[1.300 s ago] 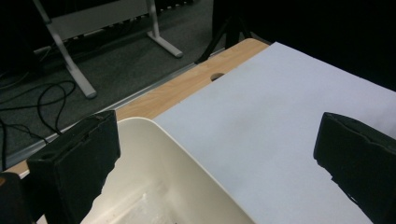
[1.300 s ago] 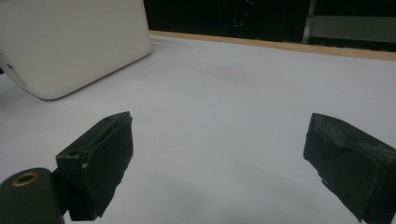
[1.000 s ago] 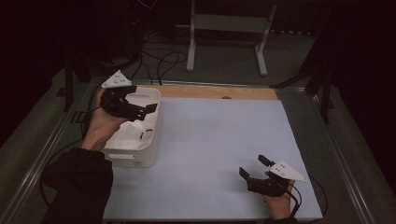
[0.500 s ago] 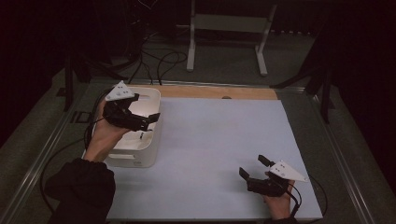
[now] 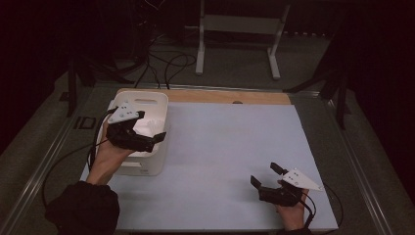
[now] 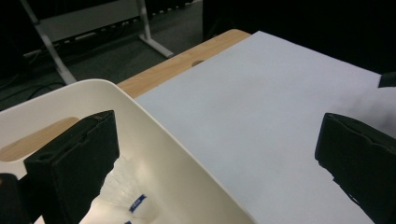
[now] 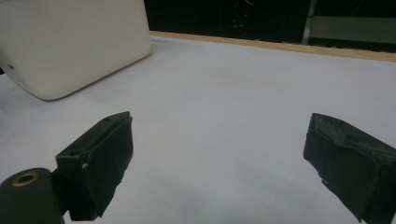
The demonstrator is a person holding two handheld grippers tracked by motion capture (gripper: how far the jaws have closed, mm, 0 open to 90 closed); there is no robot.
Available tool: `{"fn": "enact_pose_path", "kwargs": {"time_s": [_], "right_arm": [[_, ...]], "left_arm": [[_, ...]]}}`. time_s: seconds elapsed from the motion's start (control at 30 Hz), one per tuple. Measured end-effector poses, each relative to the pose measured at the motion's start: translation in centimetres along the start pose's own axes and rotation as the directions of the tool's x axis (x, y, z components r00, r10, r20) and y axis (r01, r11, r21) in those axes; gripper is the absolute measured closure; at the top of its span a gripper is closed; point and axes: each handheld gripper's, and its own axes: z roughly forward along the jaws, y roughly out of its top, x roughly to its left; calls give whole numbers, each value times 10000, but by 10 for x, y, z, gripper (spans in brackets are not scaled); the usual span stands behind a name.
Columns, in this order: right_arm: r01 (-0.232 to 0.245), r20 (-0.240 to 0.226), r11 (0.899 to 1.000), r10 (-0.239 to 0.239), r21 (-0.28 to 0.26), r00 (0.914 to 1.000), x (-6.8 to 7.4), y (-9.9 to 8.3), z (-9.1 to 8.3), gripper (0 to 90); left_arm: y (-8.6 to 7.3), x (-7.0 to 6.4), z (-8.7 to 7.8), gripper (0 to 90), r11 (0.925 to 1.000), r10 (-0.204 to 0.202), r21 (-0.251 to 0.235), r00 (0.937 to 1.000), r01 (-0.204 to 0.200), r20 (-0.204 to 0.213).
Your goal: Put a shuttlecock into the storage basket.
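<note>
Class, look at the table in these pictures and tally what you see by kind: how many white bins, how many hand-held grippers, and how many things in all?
White bin: 1
Hand-held grippers: 2, the left hand-held gripper over the bin and the right hand-held gripper low at the near right, both with jaws apart
Total: 3

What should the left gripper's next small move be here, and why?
Probably lower the left gripper so its open jaws straddle the right wall of the white bin and can close on it. In the left gripper view one jaw is inside the bin, the other over the white table cover, and nothing is gripped.
</note>
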Motion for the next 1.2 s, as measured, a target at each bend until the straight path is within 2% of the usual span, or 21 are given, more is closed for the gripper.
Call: {"fn": "enact_pose_path", "kwargs": {"time_s": [0.67, 0.73, 0.9, 1.2], "right_arm": [[-8, 19, 10000, 8, -13, 10000, -1, 0, 0, 81], [9, 25, 10000, -9, -24, 10000, -1, 0, 0, 81], [-20, -10, 10000, 20, -14, 10000, 0, 0, 0, 81], [30, 40, 10000, -30, -29, 10000, 0, 0, 0, 81]], "left_arm": [[-44, -25, -13, 7, 9982, -285, -524, 9991, 301, 306], [-47, -28, -14, 7, 9982, -253, -536, 9993, 267, 260], [-54, -37, -19, 7, 9974, -135, -699, 9989, 166, 443], [-72, -47, -25, 7, 9954, -213, -916, 9974, 277, 693]]}}
